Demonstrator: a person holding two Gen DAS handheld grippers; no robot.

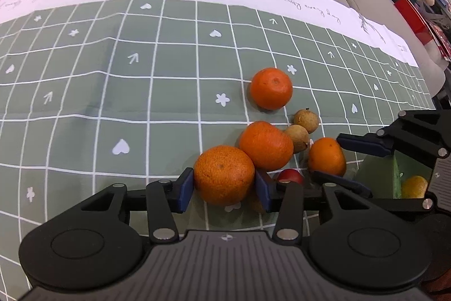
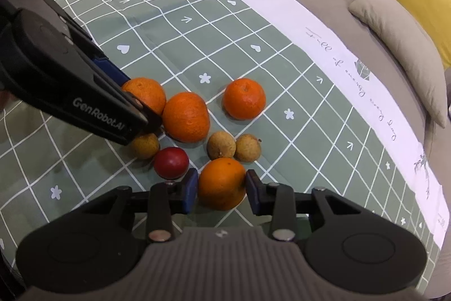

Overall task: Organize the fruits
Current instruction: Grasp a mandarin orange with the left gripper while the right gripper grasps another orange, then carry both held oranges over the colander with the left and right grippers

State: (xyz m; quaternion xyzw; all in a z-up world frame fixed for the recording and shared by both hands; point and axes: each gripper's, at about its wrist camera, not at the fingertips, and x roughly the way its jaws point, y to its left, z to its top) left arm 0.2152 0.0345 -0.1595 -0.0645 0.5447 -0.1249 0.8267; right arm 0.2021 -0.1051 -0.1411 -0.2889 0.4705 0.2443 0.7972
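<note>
While each pair of tongs pinches one orange from the cluster on the checked cloth near the worktop's middle, the left tongs [image 1: 224,189] and right tongs [image 2: 221,189] should be lifted straight up, so the plum [image 2: 171,162] and longans [image 2: 221,145] are not nudged.

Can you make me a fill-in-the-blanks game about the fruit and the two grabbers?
1. The left gripper and the right gripper each hold one ____.
2. There are ____ oranges on the tablecloth altogether.
3. The smooth round fruit next to the right gripper is coloured ____.
4. The orange sitting apart touches ____ other fruit.

Missing words: orange; four; red; no
</note>
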